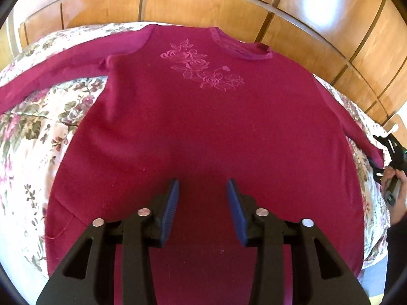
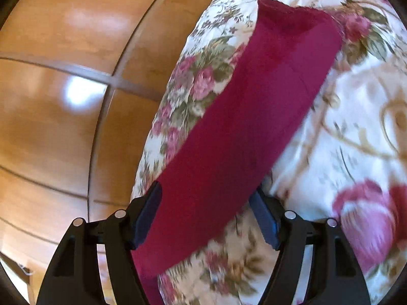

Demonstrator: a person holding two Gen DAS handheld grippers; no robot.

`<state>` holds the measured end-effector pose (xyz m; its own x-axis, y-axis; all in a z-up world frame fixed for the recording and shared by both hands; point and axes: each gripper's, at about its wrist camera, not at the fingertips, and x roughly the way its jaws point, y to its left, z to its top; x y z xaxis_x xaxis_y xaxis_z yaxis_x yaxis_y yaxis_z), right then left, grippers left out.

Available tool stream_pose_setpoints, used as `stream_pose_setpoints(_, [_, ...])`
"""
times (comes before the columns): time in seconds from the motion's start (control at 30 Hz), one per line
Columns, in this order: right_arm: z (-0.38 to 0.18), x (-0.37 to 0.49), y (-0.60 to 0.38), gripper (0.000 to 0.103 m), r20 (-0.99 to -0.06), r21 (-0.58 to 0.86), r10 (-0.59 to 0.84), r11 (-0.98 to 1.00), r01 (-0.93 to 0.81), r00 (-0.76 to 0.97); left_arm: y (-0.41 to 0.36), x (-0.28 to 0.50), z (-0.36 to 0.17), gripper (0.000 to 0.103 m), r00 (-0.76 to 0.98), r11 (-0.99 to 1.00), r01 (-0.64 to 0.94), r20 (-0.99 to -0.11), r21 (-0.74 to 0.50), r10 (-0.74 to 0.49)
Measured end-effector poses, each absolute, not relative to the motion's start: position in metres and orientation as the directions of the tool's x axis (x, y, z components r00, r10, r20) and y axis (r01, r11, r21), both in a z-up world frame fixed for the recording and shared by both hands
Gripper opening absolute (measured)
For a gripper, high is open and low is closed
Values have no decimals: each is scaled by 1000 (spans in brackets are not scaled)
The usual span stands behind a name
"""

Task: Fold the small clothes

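Note:
A magenta long-sleeved sweater (image 1: 193,127) with embroidered roses lies flat, front up, on a floral bedspread (image 1: 33,137), its neck toward the wooden wall. My left gripper (image 1: 203,185) is open and empty, hovering over the lower body of the sweater. My right gripper (image 2: 208,193) is open, with its jaws on either side of the sweater's right sleeve (image 2: 254,117), which lies along the bed's edge. The right gripper also shows at the far right edge of the left wrist view (image 1: 389,157), beside the sleeve's cuff (image 1: 376,155).
A wooden panelled wall (image 1: 203,2) runs behind the bed and shows in the right wrist view (image 2: 63,101) beside the bed's edge. The left sleeve (image 1: 51,76) stretches out to the left over the bedspread.

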<state>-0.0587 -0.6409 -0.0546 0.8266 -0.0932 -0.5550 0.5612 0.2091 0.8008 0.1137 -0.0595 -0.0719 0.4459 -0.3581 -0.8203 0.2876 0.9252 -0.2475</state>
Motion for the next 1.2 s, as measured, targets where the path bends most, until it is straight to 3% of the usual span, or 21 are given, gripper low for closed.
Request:
stream_pose_setpoints(0.23, [-64, -70, -663, 57, -546, 822, -177, 77, 565, 819, -59, 112, -73, 44, 450, 917, 307, -811, -253, -374])
stream_pose_setpoints(0.3, [-68, -73, -670, 41, -570, 805, -175, 78, 588, 803, -57, 113, -74, 44, 446, 914, 299, -807, -273, -387])
stream_pose_setpoints(0.37, [-66, -78, -676, 33, -589, 788, -193, 79, 611, 785, -56, 114, -74, 44, 443, 912, 298, -806, -281, -393])
stream_pose_setpoints(0.4, [-61, -81, -680, 16, -598, 776, -210, 91, 624, 773, -56, 114, -73, 44, 441, 911, 303, -806, -280, -394])
stream_pose_setpoints(0.5, [-37, -70, -678, 10, -631, 712, -222, 217, 668, 744, -54, 114, -73, 44, 439, 907, 305, -802, -290, -404])
stream_pose_setpoints(0.67, [29, -18, -627, 9, -616, 560, -212, 560, 611, 759, -52, 113, -70, 44, 439, 903, 300, -795, -309, -418])
stream_pose_setpoints(0.9, [76, 84, -480, 9, -568, 483, 59, 832, 274, 821, -38, 112, -60, 44, 457, 899, 276, -777, -340, -434])
stream_pose_setpoints(1.07, [70, 144, -366, 9, -604, 435, 231, 897, 73, 763, -23, 122, -58, 44, 450, 886, 242, -764, -395, -463])
stream_pose_setpoints(1.13, [61, 163, -324, 19, -636, 412, 279, 911, 11, 720, -19, 130, -56, 44, 450, 876, 224, -752, -428, -482])
stream_pose_setpoints(1.2, [55, 171, -297, 48, -642, 399, 314, 916, -45, 699, -17, 136, -53, 44, 458, 874, 218, -745, -435, -485])
